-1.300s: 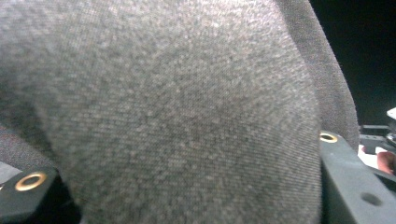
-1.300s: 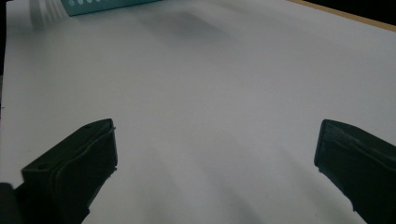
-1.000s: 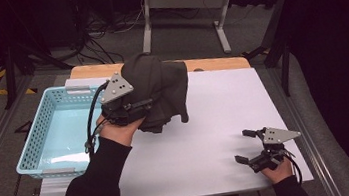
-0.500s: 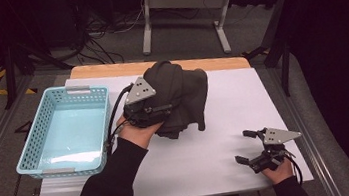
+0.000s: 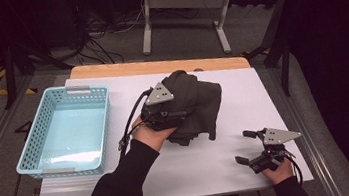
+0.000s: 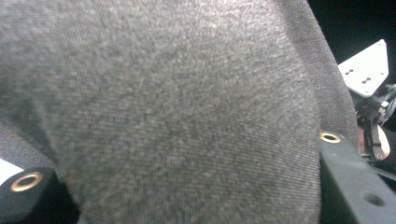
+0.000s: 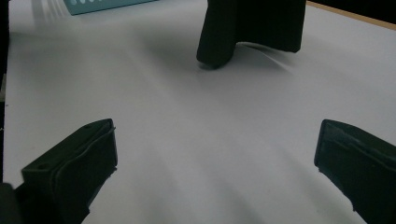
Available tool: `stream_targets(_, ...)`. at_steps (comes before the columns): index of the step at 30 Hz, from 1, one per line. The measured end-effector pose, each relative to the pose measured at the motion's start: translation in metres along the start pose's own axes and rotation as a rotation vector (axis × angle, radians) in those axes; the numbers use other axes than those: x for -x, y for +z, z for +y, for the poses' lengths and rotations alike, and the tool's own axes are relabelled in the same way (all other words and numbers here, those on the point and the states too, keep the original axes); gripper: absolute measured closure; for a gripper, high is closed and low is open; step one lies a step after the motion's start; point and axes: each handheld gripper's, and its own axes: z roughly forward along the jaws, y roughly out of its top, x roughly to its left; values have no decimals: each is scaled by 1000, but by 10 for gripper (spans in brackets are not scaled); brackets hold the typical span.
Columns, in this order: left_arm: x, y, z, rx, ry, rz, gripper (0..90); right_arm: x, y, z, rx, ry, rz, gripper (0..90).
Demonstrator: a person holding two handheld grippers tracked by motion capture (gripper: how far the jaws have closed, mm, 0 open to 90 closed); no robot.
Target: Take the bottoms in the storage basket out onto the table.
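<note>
A dark grey garment (image 5: pixel 198 100) hangs bunched over the middle of the white table top (image 5: pixel 182 177), its lower folds touching the surface. My left gripper (image 5: pixel 167 113) is shut on a thick wad of it. In the left gripper view the grey garment (image 6: pixel 177 107) bulges between the two black jaws. My right gripper (image 5: pixel 242 146) rests near the table's front right corner, open and holding nothing. In the right gripper view a hanging end of the garment (image 7: pixel 219 46) touches the table ahead of the right gripper (image 7: pixel 215 163).
A light blue plastic basket (image 5: pixel 29 158) stands at the table's left side, with nothing in it. A wooden strip (image 5: pixel 158 65) runs along the far edge. Cables and a desk frame (image 5: pixel 181 6) lie on the floor beyond.
My left gripper has carried the garment to the right, from beside the basket to the middle of the table, and lower. The right gripper has stayed where it was, open.
</note>
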Motion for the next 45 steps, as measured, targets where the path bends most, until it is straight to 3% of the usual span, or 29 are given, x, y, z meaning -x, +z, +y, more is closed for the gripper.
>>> stream_targets(7,-5,8,-4,-4,-23,-7,491,0,0,0,0,0,2,0)
stream_targets(14,-9,14,-9,-29,-21,2,468,0,0,0,0,0,3,0)
stream_targets(18,-13,20,-14,-62,-13,23,456,0,1,0,-3,0,3,0)
stream_targets(25,-23,32,-24,-119,-36,36,437,0,1,0,-3,2,4,0)
stream_targets(31,-28,45,-33,-184,-19,61,419,0,1,0,-2,3,7,0)
stream_targets(34,-30,49,-37,-179,-27,58,395,0,0,0,-1,2,5,0)
stream_targets(39,-33,53,-41,-157,-8,59,262,0,0,0,0,3,6,0)
stream_targets(41,-32,54,-41,-151,12,78,174,0,0,0,0,3,5,0)
stream_targets(43,-31,55,-40,-150,0,86,100,0,0,0,1,3,5,0)
stream_targets(45,-30,55,-40,-162,27,109,65,0,0,0,2,2,5,0)
